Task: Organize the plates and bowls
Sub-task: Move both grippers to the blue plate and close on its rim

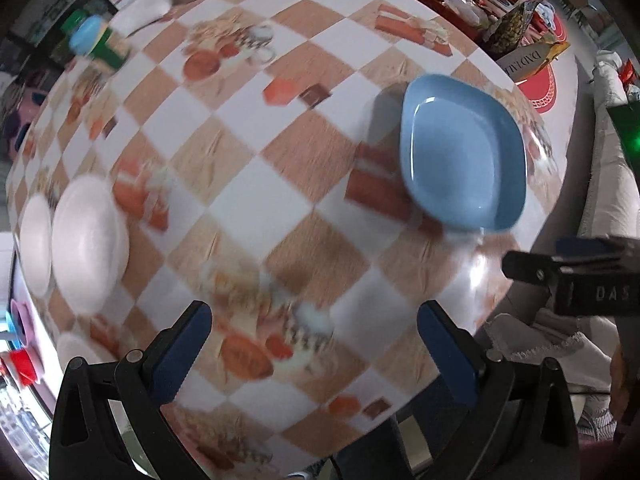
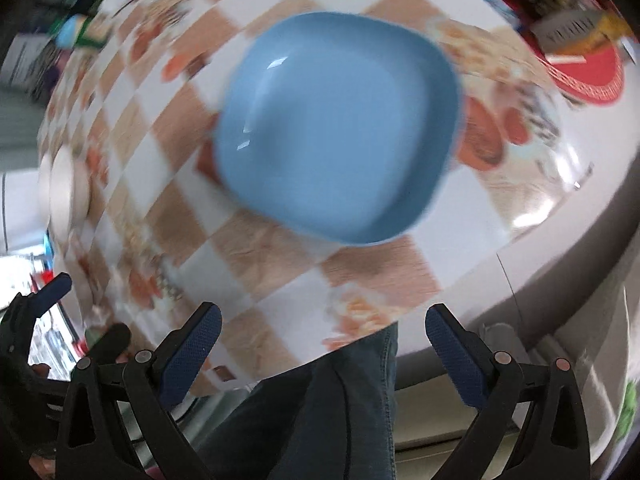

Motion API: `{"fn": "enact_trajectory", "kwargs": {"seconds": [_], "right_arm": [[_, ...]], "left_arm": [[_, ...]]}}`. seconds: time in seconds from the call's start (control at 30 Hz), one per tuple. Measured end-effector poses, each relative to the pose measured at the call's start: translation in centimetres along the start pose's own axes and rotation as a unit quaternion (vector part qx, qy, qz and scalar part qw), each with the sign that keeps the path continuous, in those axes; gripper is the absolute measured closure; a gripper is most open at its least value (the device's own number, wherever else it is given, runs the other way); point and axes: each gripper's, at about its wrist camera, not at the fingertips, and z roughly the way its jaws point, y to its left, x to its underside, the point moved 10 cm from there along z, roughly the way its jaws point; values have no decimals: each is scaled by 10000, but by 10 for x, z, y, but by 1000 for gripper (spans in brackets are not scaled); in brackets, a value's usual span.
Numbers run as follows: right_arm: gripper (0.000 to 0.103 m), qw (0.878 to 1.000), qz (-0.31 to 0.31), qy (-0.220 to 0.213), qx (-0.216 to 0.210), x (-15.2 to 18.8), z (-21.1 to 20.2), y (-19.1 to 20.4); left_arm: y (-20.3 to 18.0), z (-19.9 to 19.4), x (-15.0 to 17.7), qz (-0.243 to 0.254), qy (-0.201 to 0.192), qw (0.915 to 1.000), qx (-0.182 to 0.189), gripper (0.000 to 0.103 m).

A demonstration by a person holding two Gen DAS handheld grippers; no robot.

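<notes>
Both your grippers, left gripper (image 1: pixel 314 348) and right gripper (image 2: pixel 322 354), have fingers wide; blue plate (image 2: pixel 336 128) sits near the desk (image 2: pixel 260 248) edge, a sloppy grab could shove it off

A glossy pale-blue square plate (image 2: pixel 338 128) with rounded corners and a raised rim lies upright and empty on the checkered tablecloth near its right edge, well apart from two white bowls (image 1: pixel 90 244) side by side at the left.
</notes>
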Motion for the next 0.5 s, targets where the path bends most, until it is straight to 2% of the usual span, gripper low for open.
{"fn": "enact_trajectory", "kwargs": {"seconds": [0.3, 0.5], "right_arm": [[0, 9972, 712, -45, 225, -21, -1, -51], [0, 9960, 790, -110, 395, -40, 2, -63]], "left_arm": [[-20, 20, -64, 42, -44, 9999, -154, 0], [-30, 40, -101, 154, -51, 9992, -364, 0]]}}
